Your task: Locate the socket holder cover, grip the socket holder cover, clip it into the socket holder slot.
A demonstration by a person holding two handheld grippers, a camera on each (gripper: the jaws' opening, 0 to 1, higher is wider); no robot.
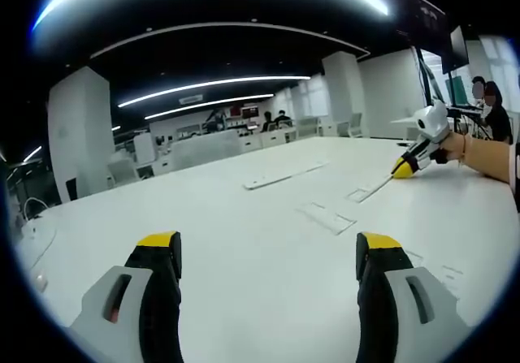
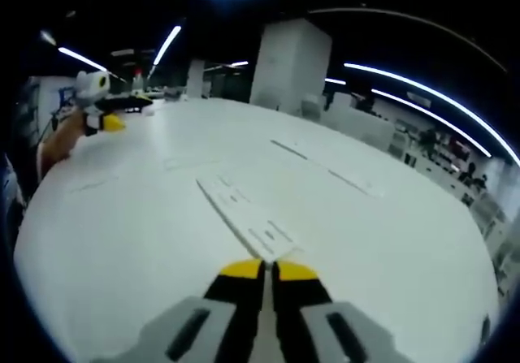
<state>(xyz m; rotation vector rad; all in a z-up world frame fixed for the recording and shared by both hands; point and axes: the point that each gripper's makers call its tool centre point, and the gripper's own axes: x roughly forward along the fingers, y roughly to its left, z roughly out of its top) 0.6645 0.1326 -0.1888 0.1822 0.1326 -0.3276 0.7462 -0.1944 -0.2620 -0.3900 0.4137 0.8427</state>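
So the right hand-held gripper (image 2: 266, 270) is pinched on the near end of the flat white cover (image 2: 244, 213); its long axis runs straight away across the surface (image 2: 122, 241). Left hand-held gripper (image 1: 268, 253) gapes wide, empty, well apart from that cover.

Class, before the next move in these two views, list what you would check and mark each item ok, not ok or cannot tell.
1. Right claw closed on the end of the white cover strip: ok.
2. Left claw open, holding nothing: ok.
3. Cover lifted off the table: cannot tell.
4. Long strip farther along the table is the slotted holder: cannot tell.
5. Cover clipped into a slot: not ok.
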